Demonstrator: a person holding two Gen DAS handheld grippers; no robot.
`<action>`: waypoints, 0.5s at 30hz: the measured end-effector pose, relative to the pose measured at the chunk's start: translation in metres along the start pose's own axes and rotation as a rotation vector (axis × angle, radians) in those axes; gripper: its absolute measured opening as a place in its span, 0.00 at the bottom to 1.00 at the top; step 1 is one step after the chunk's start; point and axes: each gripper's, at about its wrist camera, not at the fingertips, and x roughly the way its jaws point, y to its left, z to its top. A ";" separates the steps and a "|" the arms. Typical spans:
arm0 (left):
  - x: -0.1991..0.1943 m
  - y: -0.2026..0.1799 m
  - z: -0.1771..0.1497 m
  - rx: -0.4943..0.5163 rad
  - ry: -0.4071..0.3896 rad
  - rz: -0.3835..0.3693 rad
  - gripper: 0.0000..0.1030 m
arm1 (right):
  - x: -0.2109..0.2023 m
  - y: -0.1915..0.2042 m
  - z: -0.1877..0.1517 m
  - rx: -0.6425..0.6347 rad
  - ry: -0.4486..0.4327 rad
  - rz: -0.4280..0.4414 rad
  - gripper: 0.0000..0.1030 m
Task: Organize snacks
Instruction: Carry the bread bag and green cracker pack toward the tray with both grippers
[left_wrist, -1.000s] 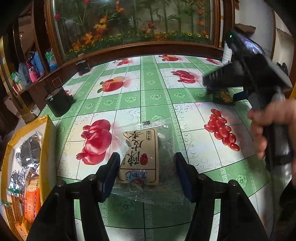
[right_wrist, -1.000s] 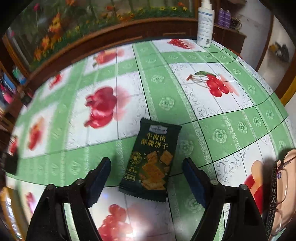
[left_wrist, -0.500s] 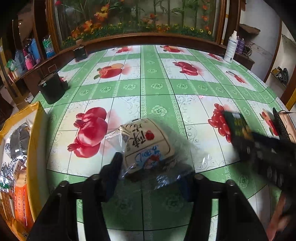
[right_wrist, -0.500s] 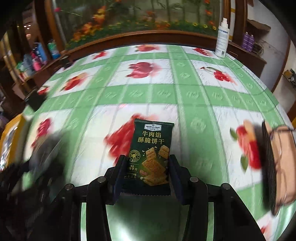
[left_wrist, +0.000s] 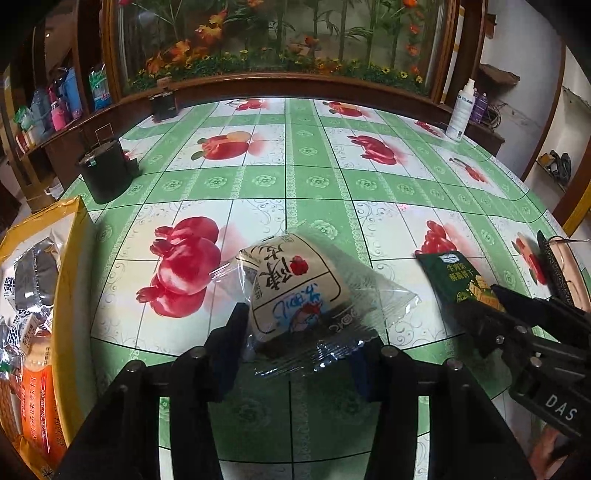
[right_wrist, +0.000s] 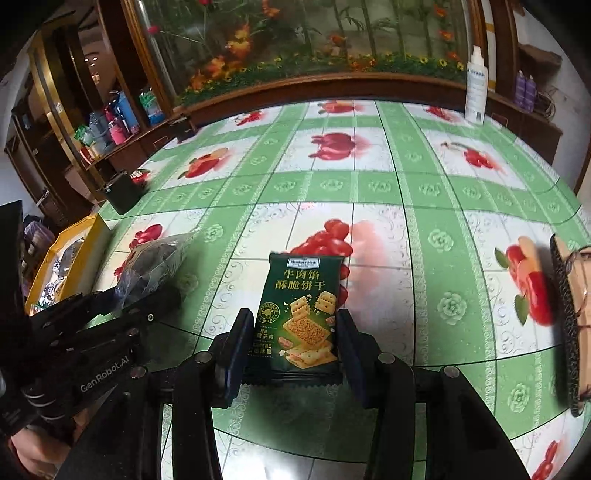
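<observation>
The snacks are both off the table now: a second ago the jaws stood spread around them, and now the left gripper (left_wrist: 299, 354) pinches the clear-wrapped cake (left_wrist: 295, 295) while the right gripper (right_wrist: 291, 354) pinches the green cracker packet (right_wrist: 301, 314). Both hang over the table's near edge, so the yellow box (left_wrist: 70, 280) at its left edge looks next.

A lived-in home dining room: a table under a green fruit-print vinyl tablecloth (left_wrist: 295, 177), a wood-framed glass cabinet (left_wrist: 280, 37) of artificial flowers at 12 o'clock, cluttered wooden shelves of bottles (left_wrist: 55, 107) at 10 o'clock, and a white spray bottle (right_wrist: 476, 88) at 1 o'clock.
</observation>
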 end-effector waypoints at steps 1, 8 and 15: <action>-0.001 0.000 0.000 0.002 -0.004 0.001 0.46 | -0.003 0.002 0.000 -0.008 -0.011 0.001 0.47; -0.008 -0.001 0.001 0.012 -0.024 -0.002 0.46 | -0.008 0.012 0.002 -0.055 -0.030 -0.021 0.46; -0.012 0.000 0.002 0.006 -0.035 -0.008 0.46 | -0.003 0.012 -0.002 -0.068 -0.015 -0.031 0.46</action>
